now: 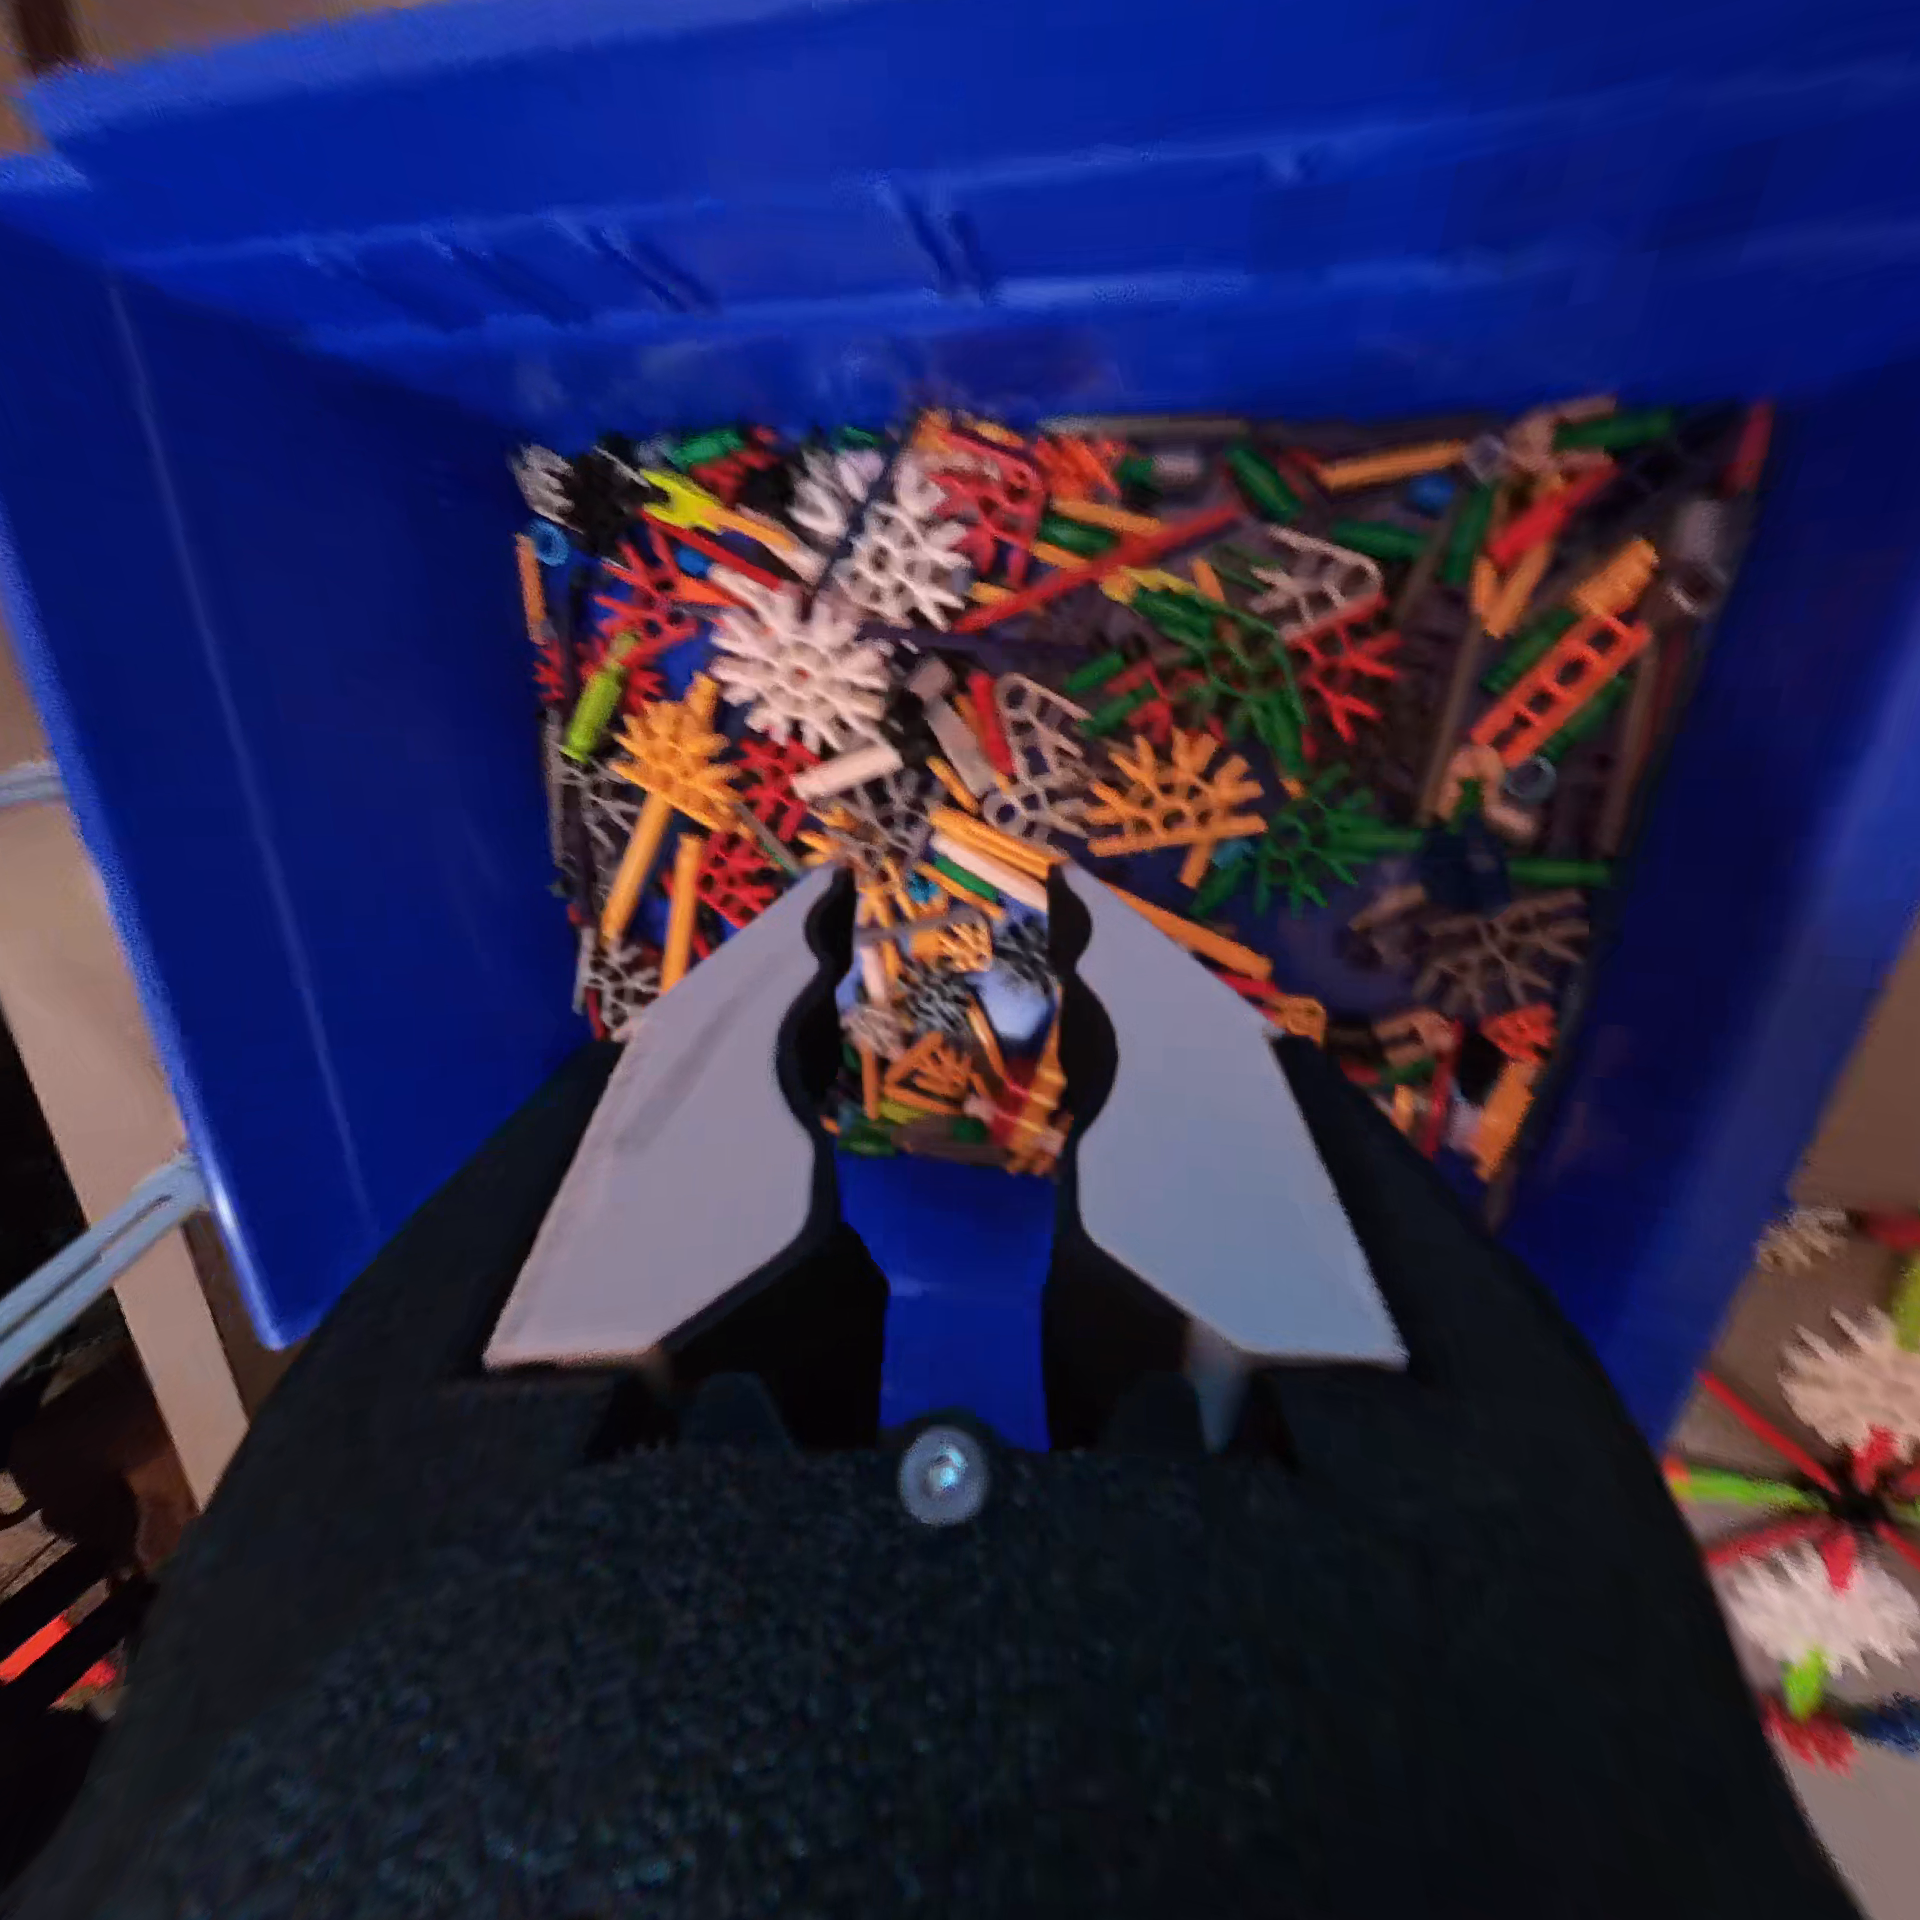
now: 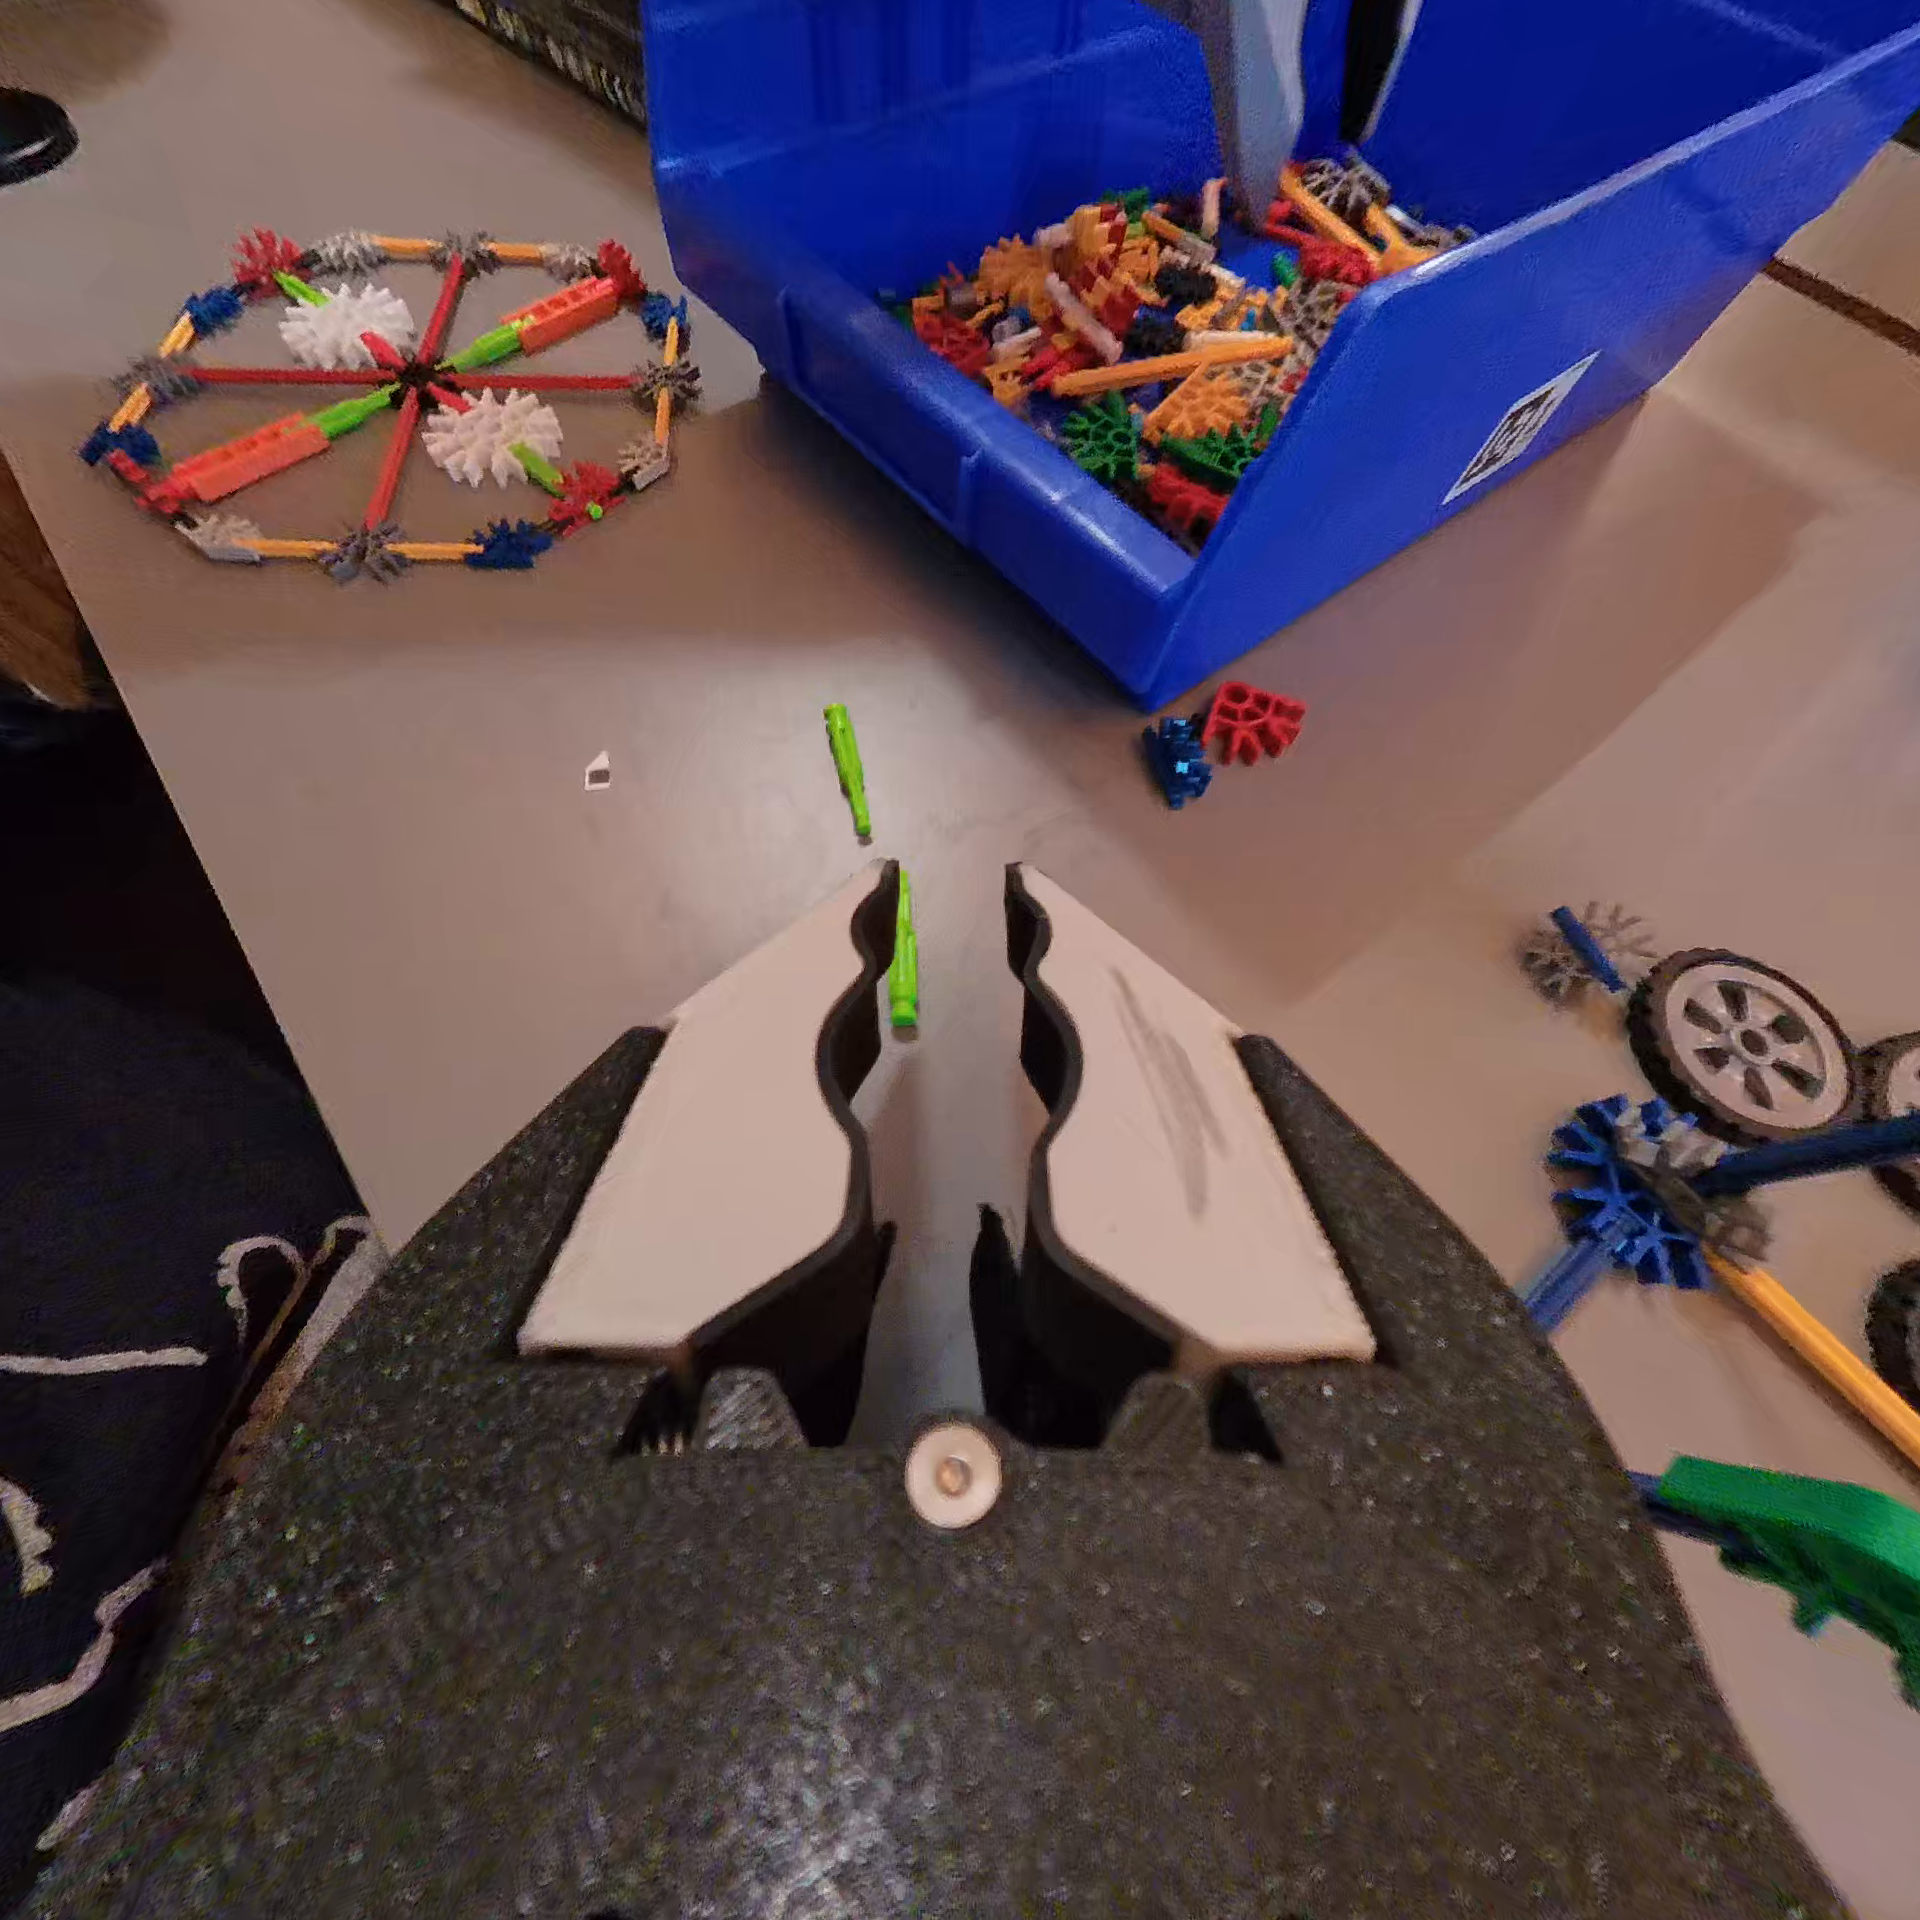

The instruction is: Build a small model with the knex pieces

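Note:
My left gripper (image 1: 948, 883) is open and reaches down into a blue bin (image 1: 312, 727), just above a heap of small coloured rods and snowflake-shaped connectors (image 1: 1039, 727); it holds nothing. Its grey fingers (image 2: 1262, 135) also show in the right wrist view, inside the bin (image 2: 1351, 499). My right gripper (image 2: 951, 868) is open low over the beige table (image 2: 468, 831). A short lime-green rod (image 2: 902, 961) lies on the table between its fingers, close to the left one. A second lime-green rod (image 2: 849, 769) lies just ahead.
A flat wheel-shaped model of rods and connectors (image 2: 400, 395) lies at the far left. A red connector (image 2: 1252, 719) and a blue connector (image 2: 1177, 762) lie by the bin's near corner. A wheeled model (image 2: 1735, 1049) and a green piece (image 2: 1808, 1548) are at the right. The table edge runs along the left. There is about 25 cm between the tips of the two grippers.

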`<state>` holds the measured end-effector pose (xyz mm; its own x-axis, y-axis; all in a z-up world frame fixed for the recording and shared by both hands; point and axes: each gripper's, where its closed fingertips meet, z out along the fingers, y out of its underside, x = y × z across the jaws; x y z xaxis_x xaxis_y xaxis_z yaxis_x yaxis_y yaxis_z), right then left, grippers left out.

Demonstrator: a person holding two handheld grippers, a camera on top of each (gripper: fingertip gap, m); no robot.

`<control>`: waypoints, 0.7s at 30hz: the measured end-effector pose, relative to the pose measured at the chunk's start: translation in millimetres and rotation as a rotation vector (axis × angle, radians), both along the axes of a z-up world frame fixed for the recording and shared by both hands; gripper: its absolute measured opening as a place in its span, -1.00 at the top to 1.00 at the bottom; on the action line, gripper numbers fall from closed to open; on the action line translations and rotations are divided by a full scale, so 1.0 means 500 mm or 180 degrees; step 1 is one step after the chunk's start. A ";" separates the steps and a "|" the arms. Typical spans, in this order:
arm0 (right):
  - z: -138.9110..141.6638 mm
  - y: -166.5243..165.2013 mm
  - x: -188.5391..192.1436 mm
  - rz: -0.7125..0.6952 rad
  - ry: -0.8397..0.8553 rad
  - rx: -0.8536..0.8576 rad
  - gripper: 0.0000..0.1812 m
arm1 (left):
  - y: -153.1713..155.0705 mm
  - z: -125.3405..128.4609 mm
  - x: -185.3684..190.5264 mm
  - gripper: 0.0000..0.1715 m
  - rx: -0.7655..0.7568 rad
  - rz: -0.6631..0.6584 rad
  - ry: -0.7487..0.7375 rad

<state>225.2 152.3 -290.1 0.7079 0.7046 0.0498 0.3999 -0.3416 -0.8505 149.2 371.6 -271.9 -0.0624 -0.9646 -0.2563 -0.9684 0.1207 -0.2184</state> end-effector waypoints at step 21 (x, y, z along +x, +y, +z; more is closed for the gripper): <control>0.016 0.018 0.002 0.0012 -0.0016 0.0303 0.89 | 0.085 -0.055 -0.035 0.36 -0.0617 0.0212 0.0571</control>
